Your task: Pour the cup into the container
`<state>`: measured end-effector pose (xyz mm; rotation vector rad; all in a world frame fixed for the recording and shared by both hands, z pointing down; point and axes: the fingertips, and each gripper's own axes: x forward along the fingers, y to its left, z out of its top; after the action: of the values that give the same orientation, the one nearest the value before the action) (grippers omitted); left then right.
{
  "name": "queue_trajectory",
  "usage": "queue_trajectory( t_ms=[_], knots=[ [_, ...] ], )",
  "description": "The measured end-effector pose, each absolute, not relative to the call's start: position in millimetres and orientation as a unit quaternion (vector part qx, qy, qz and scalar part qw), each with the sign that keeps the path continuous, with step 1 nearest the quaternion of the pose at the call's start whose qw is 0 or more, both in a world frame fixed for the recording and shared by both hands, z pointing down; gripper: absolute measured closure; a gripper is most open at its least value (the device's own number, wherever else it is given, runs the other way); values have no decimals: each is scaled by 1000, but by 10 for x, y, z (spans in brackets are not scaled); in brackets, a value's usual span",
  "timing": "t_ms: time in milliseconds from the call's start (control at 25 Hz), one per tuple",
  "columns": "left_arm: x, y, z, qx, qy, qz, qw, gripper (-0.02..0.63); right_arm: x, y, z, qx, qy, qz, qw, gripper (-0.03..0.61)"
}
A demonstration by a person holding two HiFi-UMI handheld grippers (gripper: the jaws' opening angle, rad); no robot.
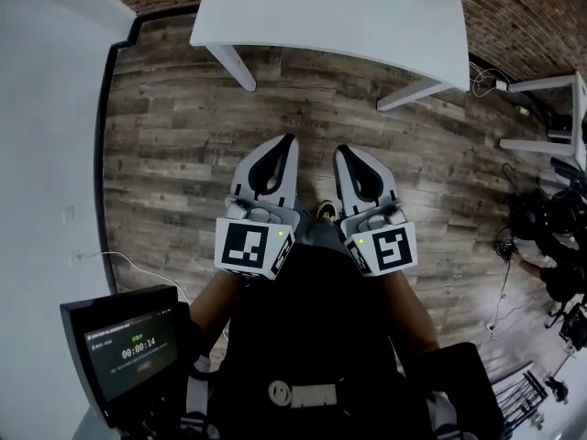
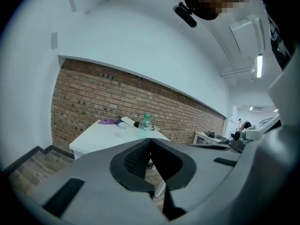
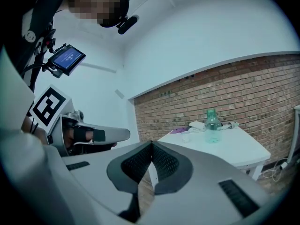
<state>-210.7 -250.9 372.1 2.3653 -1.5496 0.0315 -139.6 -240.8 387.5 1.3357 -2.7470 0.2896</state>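
My left gripper (image 2: pixel 150 139) has its jaws clenched tip to tip with nothing between them. My right gripper (image 3: pixel 152 143) is the same: jaws pressed together and empty. In the head view the 2 grippers sit side by side at the centre of the frame, over the wooden floor (image 1: pixel 174 117). They point toward the white bench (image 1: pixel 330 16) at the top edge and are well apart from it. The cup (image 2: pixel 122 129), small and clear, stands on that bench. A green-tinted bottle (image 2: pixel 146 122) stands upright near it, to its right in both gripper views. Something purple (image 2: pixel 108 121) lies toward the back of the bench, by the brick wall (image 2: pixel 89 95). A small screen (image 1: pixel 124 346) shows at the lower left of the head view.
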Motion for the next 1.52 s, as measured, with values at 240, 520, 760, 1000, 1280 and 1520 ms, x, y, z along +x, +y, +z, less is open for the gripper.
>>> queue_trajectory(
  t_ms=[240, 520, 760, 1000, 1280, 1520],
  knots=[
    [-2048, -2700, 3758, 835, -526, 13, 158, 612, -1201, -2563, 3881, 463, -880, 91, 48, 575],
    [-1695, -3020, 3806, 845, -510, 19, 159, 612, -869, -2851, 3926, 484, -869, 91, 45, 575],
    [-1486, -3535, 3780, 843, -519, 34, 137, 612, -746, -3350, 3925, 476, -875, 85, 13, 575],
    [-1182, -4119, 3768, 833, -535, 50, 136, 613, -547, -3899, 3876, 439, -895, 77, -13, 575],
    [-997, -4686, 3831, 818, -553, 64, 147, 612, -238, -4479, 3948, 433, -896, 99, -13, 575],
    [-1059, -4787, 3846, 813, -563, 68, 132, 612, -201, -4603, 3921, 433, -893, 120, -24, 575]
  ],
)
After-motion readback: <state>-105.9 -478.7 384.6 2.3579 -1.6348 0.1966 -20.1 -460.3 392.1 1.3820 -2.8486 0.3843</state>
